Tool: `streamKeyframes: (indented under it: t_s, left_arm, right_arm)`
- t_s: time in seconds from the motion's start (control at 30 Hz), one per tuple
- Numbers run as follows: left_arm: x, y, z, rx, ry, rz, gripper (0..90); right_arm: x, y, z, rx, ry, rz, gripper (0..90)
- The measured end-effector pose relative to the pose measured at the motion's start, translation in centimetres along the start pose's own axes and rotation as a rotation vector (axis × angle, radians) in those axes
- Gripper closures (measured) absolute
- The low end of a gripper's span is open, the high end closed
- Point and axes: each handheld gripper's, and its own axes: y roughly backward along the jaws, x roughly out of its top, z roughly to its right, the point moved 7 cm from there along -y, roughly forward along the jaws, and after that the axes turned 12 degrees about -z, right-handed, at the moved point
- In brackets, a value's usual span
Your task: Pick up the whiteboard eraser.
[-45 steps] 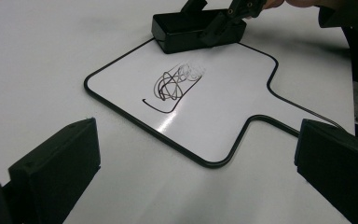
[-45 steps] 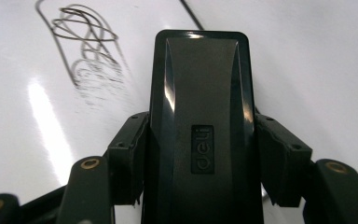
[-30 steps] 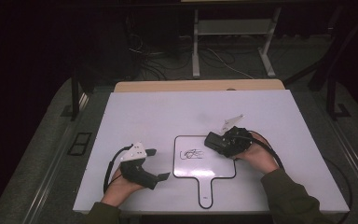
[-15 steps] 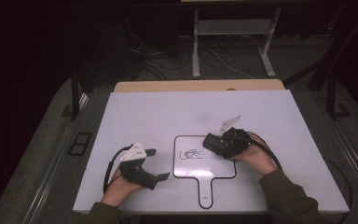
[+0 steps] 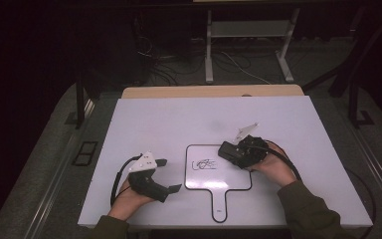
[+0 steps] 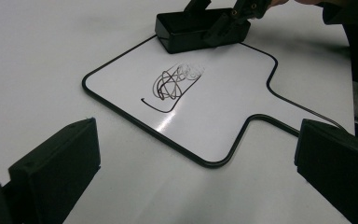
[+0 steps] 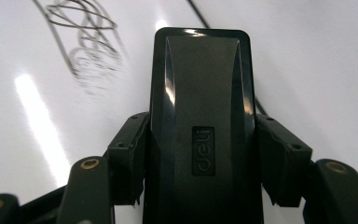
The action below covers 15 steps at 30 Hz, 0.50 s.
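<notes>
The large white rectangular table (image 5: 189,124) carried a small paddle-shaped whiteboard with a thin black rim (image 5: 219,184) near its front edge, handle toward the person. From above, the dark scribble (image 5: 205,163) was a mere smudge; the left gripper view showed it as looping strokes (image 6: 168,86), smeared pale on the side nearest the black rectangular plastic eraser (image 6: 186,30). The right gripper view alone gave the eraser's (image 7: 200,121) embossed "deli" mark.

The right gripper (image 5: 239,151) had its jaws clamped on the eraser's sides, the eraser resting on the board's upper right corner. The left gripper (image 5: 167,175) lay beside the board's left edge, jaws wide apart and holding nothing.

Compared with a second earlier, the eraser sat almost where it had been. How much ink remained under the eraser was hidden.
</notes>
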Motion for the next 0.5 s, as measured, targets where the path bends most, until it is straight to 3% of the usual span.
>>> streamKeyframes:
  t_s: [0.27,0.5]
  left_arm:
    - [0.0,0.0,0.0,0.0,0.0,-0.001,0.0]
    - [0.0,-0.1,0.0,0.0,0.0,-0.002,0.0]
  right_arm:
    - [1.3,-0.2,-2.1,0.015,0.059,0.0,38.8]
    - [1.4,-0.5,-0.6,0.001,0.009,-0.002,38.8]
